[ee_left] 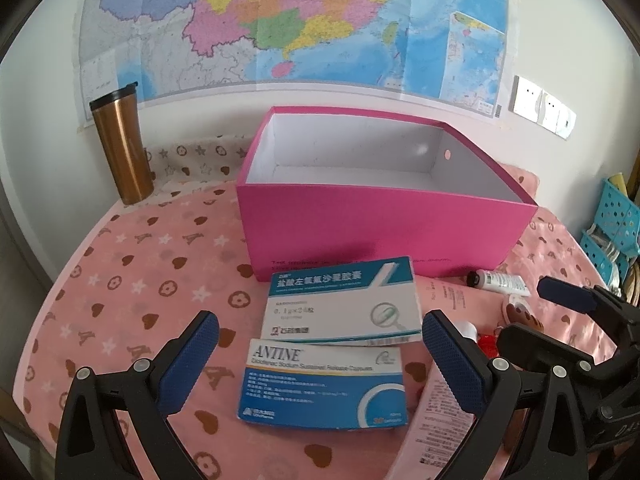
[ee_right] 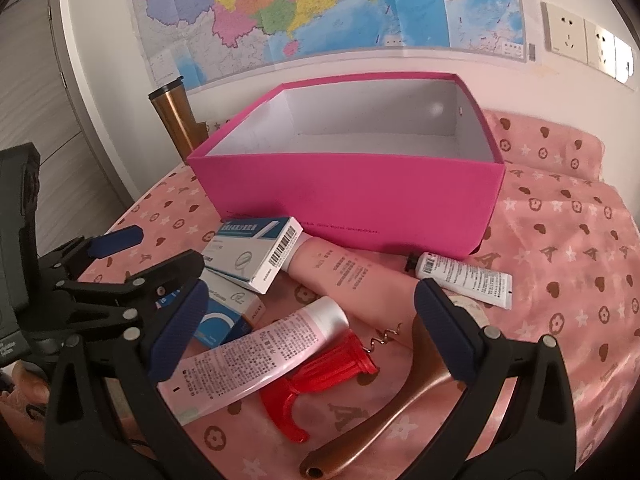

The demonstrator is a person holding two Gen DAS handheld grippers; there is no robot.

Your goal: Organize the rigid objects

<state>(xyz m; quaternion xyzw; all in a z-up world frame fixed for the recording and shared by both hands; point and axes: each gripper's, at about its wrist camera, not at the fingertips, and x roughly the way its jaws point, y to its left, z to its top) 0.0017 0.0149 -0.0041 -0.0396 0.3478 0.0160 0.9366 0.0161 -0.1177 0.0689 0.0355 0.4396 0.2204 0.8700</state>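
Observation:
An open pink box [ee_left: 384,236] [ee_right: 352,196] stands empty at the back of the pink patterned cloth. In front of it lie two medicine cartons, a white-teal one [ee_left: 340,300] [ee_right: 256,252] overlapping a blue ANTINE one [ee_left: 324,384] [ee_right: 224,316]. My left gripper [ee_left: 320,364] is open, jaws either side of the ANTINE carton. My right gripper [ee_right: 312,332] is open above a pink tube [ee_right: 256,356], a red corkscrew [ee_right: 320,380] and a copper shoehorn [ee_right: 380,412]. A large pink tube [ee_right: 352,276] and a small white tube [ee_right: 464,276] [ee_left: 500,280] lie near the box.
A copper travel mug [ee_left: 120,148] [ee_right: 176,120] stands at the back left by the wall with the map. A blue plastic basket [ee_left: 612,224] is off the table's right side. Each gripper shows in the other's view, the right gripper [ee_left: 580,320] and the left gripper [ee_right: 132,256].

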